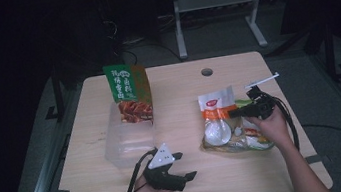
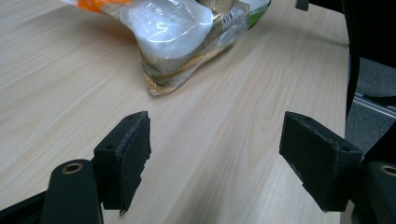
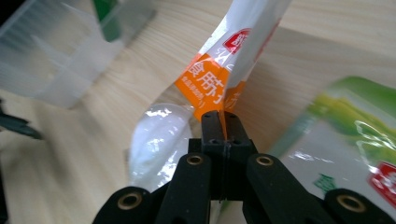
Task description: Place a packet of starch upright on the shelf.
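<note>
Looking along your right gripper (image 3: 222, 116), you see its jaws pinched tight on the orange-and-white snack bag (image 3: 224, 70), with the film squeezed flat between the pads. From the high view that grip is hard to make out: there your right gripper (image 1: 235, 113) simply lies across the bag (image 1: 217, 114), which rests on the right half of the table (image 1: 191, 184). The right gripper view also brings out a green-and-white packet (image 3: 345, 140) just beside the bag, tucked partly under it in the high view (image 1: 243, 103).

Your left gripper (image 1: 184, 164) sits near the table's front edge, left of the bag and well apart from it. Its jaws stand wide with nothing between them, only bare tabletop, as the left gripper view (image 2: 215, 154) shows plainly. That view also catches the bag's clear lower end (image 2: 177, 32) lying flat on the wood, with pale contents inside.

Farther left of the bag stands a clear plastic box (image 1: 129, 137) holding a tall green packet (image 1: 130, 94) upright at its far end. Between the box and the bag the tabletop lies open, apart from your left gripper and its cable (image 1: 136, 174) at the near side.
</note>
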Demonstrator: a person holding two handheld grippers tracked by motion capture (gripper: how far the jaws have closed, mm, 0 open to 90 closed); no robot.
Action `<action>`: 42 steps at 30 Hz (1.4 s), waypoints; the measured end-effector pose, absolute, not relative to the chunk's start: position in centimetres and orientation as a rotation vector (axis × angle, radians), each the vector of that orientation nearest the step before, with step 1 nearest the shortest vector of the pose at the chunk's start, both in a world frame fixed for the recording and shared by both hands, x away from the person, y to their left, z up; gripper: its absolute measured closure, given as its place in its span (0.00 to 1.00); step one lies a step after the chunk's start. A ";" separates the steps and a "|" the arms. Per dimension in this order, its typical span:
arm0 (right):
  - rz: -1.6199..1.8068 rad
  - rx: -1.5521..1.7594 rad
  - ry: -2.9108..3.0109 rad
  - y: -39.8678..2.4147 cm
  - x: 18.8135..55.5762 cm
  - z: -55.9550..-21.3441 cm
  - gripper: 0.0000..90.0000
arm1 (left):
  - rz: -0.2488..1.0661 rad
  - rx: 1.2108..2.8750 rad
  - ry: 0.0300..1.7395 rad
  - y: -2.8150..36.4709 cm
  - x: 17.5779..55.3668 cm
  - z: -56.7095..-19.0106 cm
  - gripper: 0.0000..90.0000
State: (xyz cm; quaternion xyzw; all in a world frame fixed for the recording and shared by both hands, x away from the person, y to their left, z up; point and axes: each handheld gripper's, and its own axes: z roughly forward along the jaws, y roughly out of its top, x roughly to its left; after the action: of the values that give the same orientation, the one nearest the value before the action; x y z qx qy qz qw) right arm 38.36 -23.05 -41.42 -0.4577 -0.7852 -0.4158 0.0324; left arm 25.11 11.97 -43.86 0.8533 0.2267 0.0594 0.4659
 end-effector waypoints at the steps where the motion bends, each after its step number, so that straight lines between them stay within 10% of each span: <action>1: -1.307 -1.388 -2.414 -23.0 38.1 -41.2 1.00 | 0.142 2.088 0.560 11.8 25.2 -43.8 0.27; 21: -1.561 -1.019 -2.499 -21.6 32.8 -38.2 1.00 | 0.110 2.004 0.659 8.4 29.8 -44.1 0.29; 30: -1.582 -0.969 -2.476 -21.8 32.2 -38.4 1.00 | -0.016 1.956 0.721 7.3 32.1 -45.3 0.48; 42: -1.554 -0.974 -2.501 -21.9 32.3 -38.6 1.00 | -0.023 1.941 0.692 6.5 32.2 -44.6 0.97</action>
State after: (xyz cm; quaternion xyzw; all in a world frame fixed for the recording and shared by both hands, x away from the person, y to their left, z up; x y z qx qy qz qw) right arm 32.34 -21.88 -38.64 -0.3139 -0.8063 -0.5009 0.0203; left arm 32.24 6.47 -44.65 0.8077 0.2879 -0.0094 0.5144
